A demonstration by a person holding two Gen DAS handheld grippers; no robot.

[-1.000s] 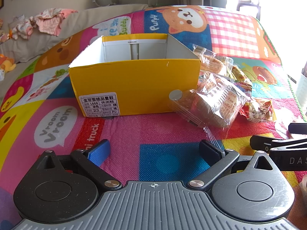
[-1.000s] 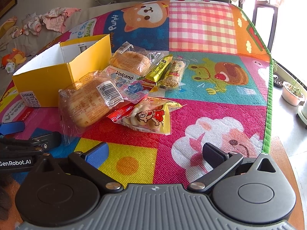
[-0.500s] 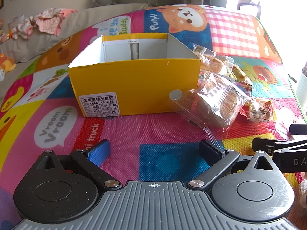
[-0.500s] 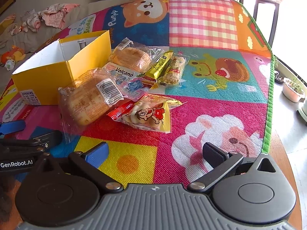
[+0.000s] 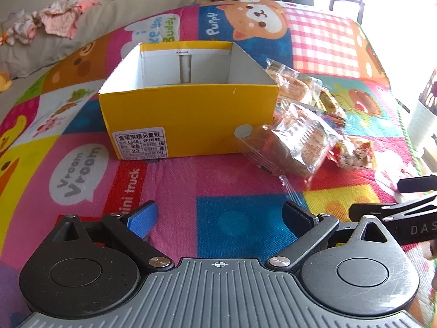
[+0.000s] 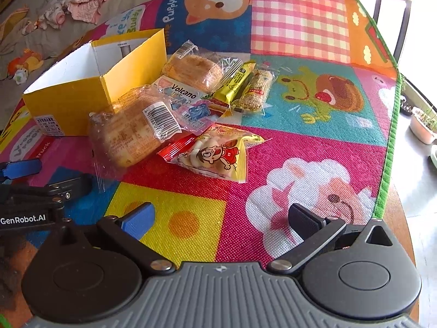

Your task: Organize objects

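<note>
A yellow open box stands on the colourful play mat, empty as far as I see. To its right lie several snack packets: a wrapped bread, a red-and-yellow cartoon packet, a second bread, a Volcano packet, a yellow bar and a grain bar. My left gripper is open and empty, short of the box. My right gripper is open and empty, short of the cartoon packet.
The mat covers a round table; its green edge runs along the right. A sofa with clothes is behind. Plant pots stand on the floor at right. Each gripper shows at the other's side.
Both cameras have tilted or lifted slightly, so the box and packets sit a little lower in view. Nothing was picked up or moved.
</note>
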